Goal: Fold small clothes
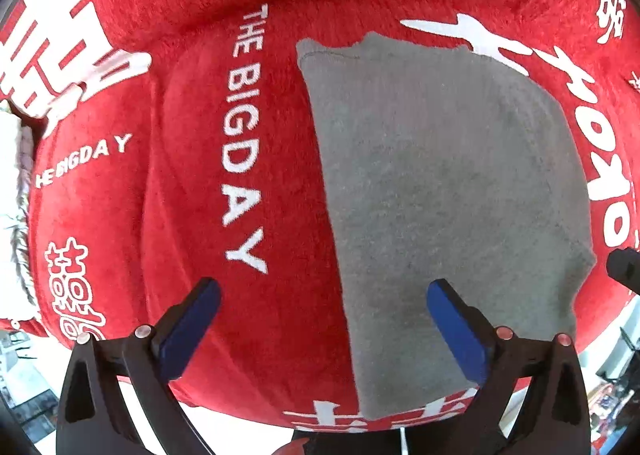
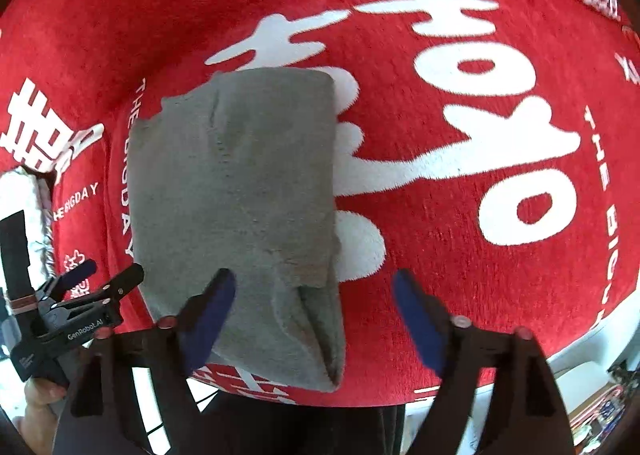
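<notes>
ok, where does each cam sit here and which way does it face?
Left wrist: on the left gripper, facing down at the grey garment on the red blanket; own open blue-padded fingers show.
Right wrist: on the right gripper, facing down at the grey garment from its other side; own open fingers, the left gripper and a hand show.
Shared: grey garment, red blanket.

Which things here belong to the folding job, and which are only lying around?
Belong to the job:
- grey garment, folded, lying on the cloth
- left gripper, fingers open
- right gripper, fingers open

Just there:
- red cloth with white lettering, the surface underneath
- silvery-white item at the cloth's edge, unclear what
</notes>
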A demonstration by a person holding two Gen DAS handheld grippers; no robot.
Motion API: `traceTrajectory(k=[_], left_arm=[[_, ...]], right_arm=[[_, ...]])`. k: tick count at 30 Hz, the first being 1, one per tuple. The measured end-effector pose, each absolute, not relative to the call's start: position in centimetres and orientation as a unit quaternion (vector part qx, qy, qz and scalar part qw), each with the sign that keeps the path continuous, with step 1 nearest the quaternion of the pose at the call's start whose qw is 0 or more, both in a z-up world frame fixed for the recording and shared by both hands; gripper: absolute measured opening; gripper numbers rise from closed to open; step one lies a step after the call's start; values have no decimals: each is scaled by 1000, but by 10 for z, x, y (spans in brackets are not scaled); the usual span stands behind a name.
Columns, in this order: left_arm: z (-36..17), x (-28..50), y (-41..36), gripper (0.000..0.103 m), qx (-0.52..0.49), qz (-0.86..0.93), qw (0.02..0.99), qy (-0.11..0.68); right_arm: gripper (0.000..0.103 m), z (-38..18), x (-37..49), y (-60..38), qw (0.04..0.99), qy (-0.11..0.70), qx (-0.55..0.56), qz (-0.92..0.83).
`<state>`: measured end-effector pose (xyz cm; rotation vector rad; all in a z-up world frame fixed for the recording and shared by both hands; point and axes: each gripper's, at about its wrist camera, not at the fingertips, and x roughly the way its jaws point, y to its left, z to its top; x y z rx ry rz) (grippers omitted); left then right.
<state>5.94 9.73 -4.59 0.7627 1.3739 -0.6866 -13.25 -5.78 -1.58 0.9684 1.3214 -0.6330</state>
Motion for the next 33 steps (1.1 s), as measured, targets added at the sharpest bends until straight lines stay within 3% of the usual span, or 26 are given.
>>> traceTrajectory(k=[3, 33], left_arm=[[-40, 57, 100, 103, 335, -302, 662, 600], [-7, 59, 98, 103, 307, -301, 689, 584]], right_arm=[[95, -10, -122, -51, 650, 587, 389, -285], [95, 19, -106, -38, 653, 591, 325, -344]])
